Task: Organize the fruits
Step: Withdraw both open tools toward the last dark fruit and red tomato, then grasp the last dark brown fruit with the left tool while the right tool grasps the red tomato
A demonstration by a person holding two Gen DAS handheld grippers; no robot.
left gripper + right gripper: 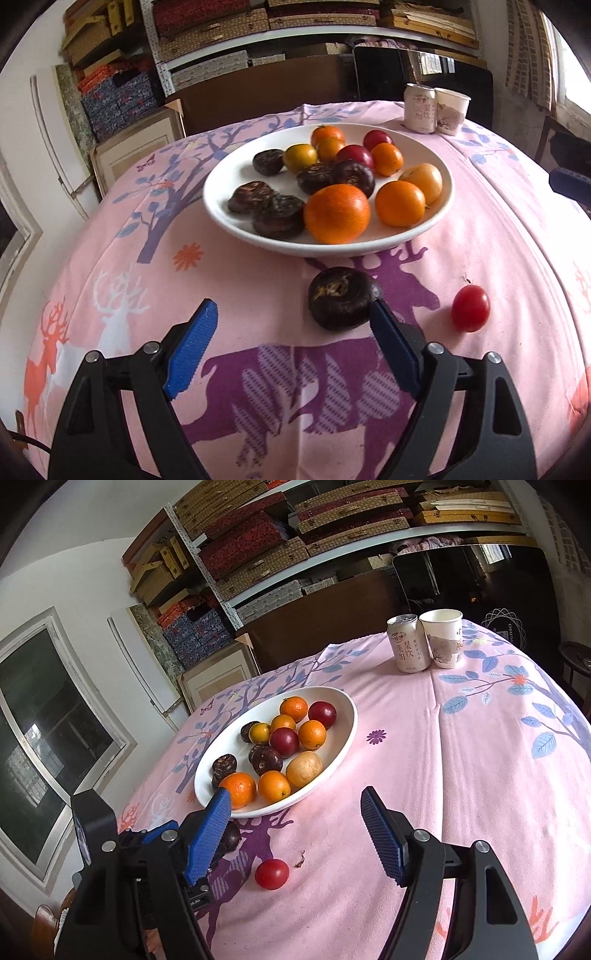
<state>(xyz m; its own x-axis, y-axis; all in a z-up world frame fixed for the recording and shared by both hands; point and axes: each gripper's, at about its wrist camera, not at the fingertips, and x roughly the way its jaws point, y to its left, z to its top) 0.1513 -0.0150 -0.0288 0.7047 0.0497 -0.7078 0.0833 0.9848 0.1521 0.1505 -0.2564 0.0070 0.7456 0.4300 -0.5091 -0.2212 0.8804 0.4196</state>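
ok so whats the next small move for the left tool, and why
Probably shift the left tool sideways to centre on the dark fruit, then close. It lies on the cloth short of the plate, against one pad; the jaws stand open.

1. Left gripper [291, 314]: black frame with two blue ribbed pads, jaws spread wide, angled down toward the table. Nothing is clamped; the tip of the right-hand pad [384, 321] sits against a dark round fruit [341, 297], while the other pad stands well apart from it.
2. Right gripper [295, 812]: same build, jaws apart and empty, tilted down at a shallower angle, hovering above the cloth.
3. The left gripper's body shows low at left in the right wrist view.
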